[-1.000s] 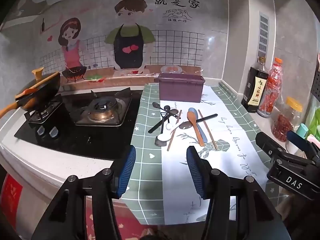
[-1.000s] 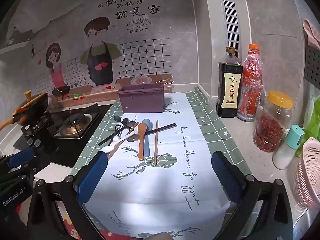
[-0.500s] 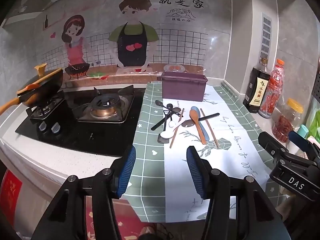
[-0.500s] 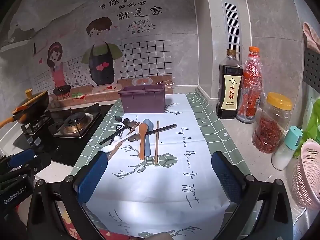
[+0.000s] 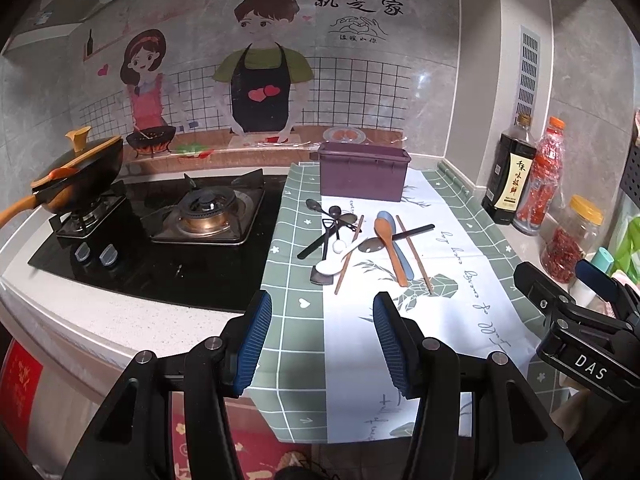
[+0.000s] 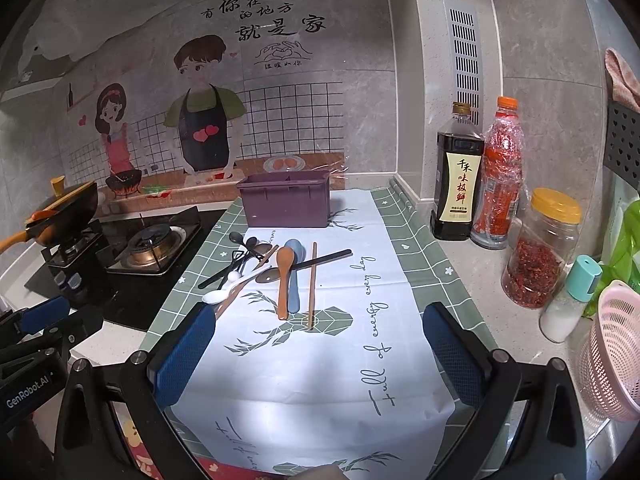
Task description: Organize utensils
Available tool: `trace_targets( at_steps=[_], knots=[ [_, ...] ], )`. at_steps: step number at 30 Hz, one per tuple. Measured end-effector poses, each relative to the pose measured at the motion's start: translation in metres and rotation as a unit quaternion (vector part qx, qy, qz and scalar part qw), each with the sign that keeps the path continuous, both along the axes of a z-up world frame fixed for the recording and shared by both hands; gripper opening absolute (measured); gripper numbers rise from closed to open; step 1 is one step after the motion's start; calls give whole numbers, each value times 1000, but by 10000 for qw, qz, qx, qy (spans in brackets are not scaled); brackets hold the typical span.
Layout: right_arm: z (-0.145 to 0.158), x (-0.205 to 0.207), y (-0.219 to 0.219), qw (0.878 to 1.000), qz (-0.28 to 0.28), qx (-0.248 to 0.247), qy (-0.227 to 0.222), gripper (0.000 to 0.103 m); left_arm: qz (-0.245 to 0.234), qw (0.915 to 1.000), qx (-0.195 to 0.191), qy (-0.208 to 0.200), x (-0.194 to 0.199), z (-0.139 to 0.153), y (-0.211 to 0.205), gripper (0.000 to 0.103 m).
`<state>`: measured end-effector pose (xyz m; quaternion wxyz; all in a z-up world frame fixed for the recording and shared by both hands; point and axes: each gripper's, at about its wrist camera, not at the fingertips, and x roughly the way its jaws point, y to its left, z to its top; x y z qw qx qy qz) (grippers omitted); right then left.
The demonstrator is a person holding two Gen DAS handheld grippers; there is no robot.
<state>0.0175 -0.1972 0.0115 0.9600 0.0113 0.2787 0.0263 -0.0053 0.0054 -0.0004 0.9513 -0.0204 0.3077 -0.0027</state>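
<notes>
Purple bin (image 6: 286, 200) is sitting upper centre of frame on the counter (image 6: 472, 280), utensil pile (image 6: 276, 270) lying just in front – nothing sorted yet. Left gripper (image 5: 322, 340) & right gripper (image 6: 320, 354) are hovering low in frame, jaws wide, holding nothing. Next: approaching one utensil. Bin interior is hidden; overlapping spoons are hard to separate.

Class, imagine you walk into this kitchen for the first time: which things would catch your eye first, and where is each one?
The heap of utensils lies crisscrossed mid-counter on the white and green mat, just in front of the purple bin. Behind them, a cartoon mural of two cooks fills the wall. Both open grippers, left gripper and right gripper, frame the near edge.
</notes>
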Motion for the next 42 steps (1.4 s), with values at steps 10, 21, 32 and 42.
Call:
trace_targets(
  at_steps=[10,21,32,42],
  knots=[
    [0,-1,0,10000,10,-12,-4,103,26,10000,5,-48,-1,2,-2,54],
    [-2,-3,-6,10000,-48,-22,19,103,57,9999,-10,-93,-2,4,-1,54],
    [-3,-4,-10,10000,-80,-21,46,103,33,10000,-4,-80,-2,4,-4,54],
    [-4,-4,-9,10000,-80,-23,51,103,49,10000,-2,-70,-1,4,-5,54]
  ],
)
